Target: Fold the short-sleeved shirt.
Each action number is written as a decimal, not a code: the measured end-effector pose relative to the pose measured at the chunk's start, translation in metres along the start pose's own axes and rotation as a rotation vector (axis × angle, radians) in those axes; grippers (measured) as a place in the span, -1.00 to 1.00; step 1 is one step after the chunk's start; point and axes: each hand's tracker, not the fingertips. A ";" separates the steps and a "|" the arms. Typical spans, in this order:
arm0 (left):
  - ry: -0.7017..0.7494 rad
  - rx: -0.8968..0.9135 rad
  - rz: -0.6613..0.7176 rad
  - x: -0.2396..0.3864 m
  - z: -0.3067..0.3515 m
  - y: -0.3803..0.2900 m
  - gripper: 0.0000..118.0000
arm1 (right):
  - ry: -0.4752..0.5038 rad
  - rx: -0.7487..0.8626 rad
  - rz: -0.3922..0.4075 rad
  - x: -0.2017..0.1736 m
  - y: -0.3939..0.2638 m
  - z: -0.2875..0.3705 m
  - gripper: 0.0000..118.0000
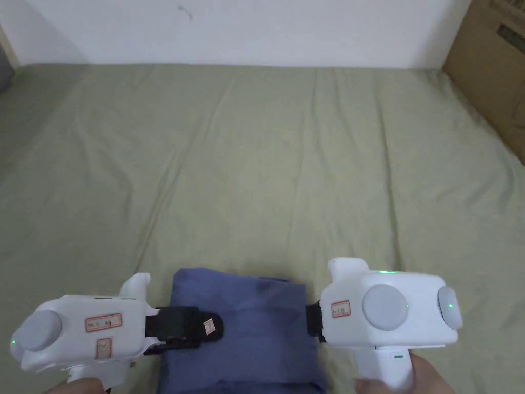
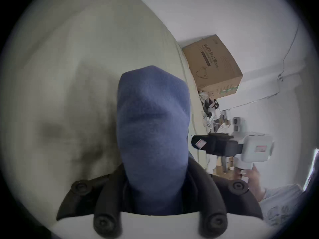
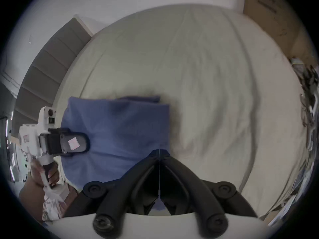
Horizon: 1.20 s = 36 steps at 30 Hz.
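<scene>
Blue cotton, folded into a thick rectangle: the short-sleeved shirt point(image 1: 246, 328) lies at the near edge of the olive-green bed sheet point(image 1: 266, 169) in the head view, between the left gripper point(image 1: 207, 328) and the right gripper point(image 1: 310, 320), a brown cardboard box point(image 1: 492, 66) far right by the white wall point(image 1: 256, 25).

In the left gripper view, shirt cloth bulges between its jaws, clamped; the right gripper point(image 2: 198, 143) sits beside.

In the right gripper view, its jaws pinch the shirt's edge, and a grey padded headboard point(image 3: 43, 73) stands at left.
</scene>
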 end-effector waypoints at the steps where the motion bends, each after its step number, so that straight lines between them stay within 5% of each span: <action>1: 0.038 -0.001 -0.024 0.005 0.019 0.002 -0.56 | 0.011 0.021 -0.028 -0.013 -0.003 0.004 -0.99; 9: 0.404 -0.008 -0.156 -0.034 0.193 0.025 -0.56 | 0.103 0.077 0.049 -0.171 -0.014 -0.007 -0.99; 15: 0.665 -0.060 -0.182 -0.082 0.262 0.049 -0.56 | 0.131 0.108 0.075 -0.263 -0.011 -0.017 -0.99; 23: 1.045 -0.206 -0.432 -0.101 0.243 0.067 -0.49 | 0.119 0.084 0.119 -0.299 -0.019 -0.035 -0.99; 25: 1.041 -0.198 -0.415 -0.102 0.240 0.063 -0.22 | 0.107 0.084 0.107 -0.300 -0.019 -0.038 -0.99; 26: 1.114 -0.187 -0.403 -0.102 0.240 0.061 0.15 | 0.095 0.091 0.102 -0.300 -0.019 -0.039 -0.99; 28: 1.215 -0.133 -0.394 -0.099 0.243 0.058 0.48 | 0.084 0.099 0.097 -0.303 -0.018 -0.042 -0.99; 36: 1.402 0.042 -0.363 -0.059 0.264 0.034 0.48 | 0.074 0.120 0.106 -0.309 -0.021 -0.041 -0.99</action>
